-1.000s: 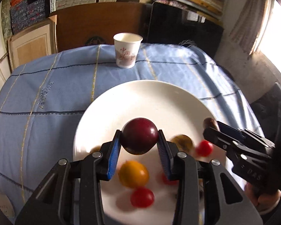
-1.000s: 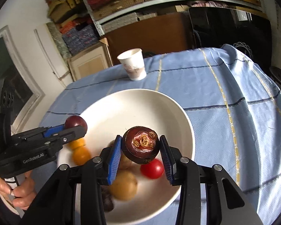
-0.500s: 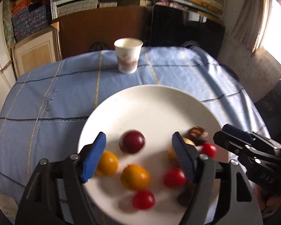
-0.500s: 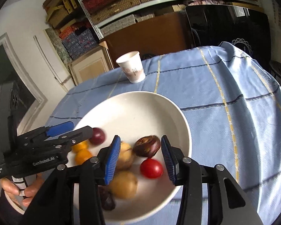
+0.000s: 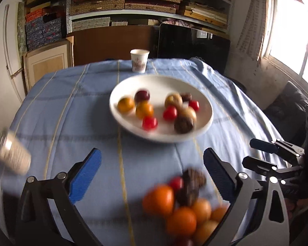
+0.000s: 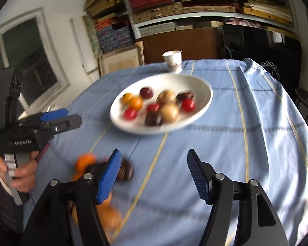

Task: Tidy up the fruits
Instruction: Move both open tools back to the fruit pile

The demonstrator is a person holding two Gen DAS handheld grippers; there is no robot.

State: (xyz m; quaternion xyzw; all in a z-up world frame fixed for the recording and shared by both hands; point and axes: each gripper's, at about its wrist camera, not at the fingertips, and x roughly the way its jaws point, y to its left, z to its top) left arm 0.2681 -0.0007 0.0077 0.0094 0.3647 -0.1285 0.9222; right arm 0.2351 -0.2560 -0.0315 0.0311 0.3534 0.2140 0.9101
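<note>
Both grippers are held above the table (image 5: 71,106), back from the plate (image 5: 205,121); the left gripper (image 5: 152,174) is wide open and holds nothing; the right gripper (image 6: 154,176) is wide open too, and empty. The white plate sits in the middle of the blue cloth (image 6: 256,123); on it lie small fruits: red ones, orange ones, tan ones and dark ones, close together. A heap of fruit (image 5: 186,209) lies on the cloth at the near edge, well apart from the plate; it is blurry, but orange, red and dark ones show. A paper cup (image 5: 139,60) stands upright just behind the plate; a pale jar (image 5: 12,153) sits tilted at the left edge.
</note>
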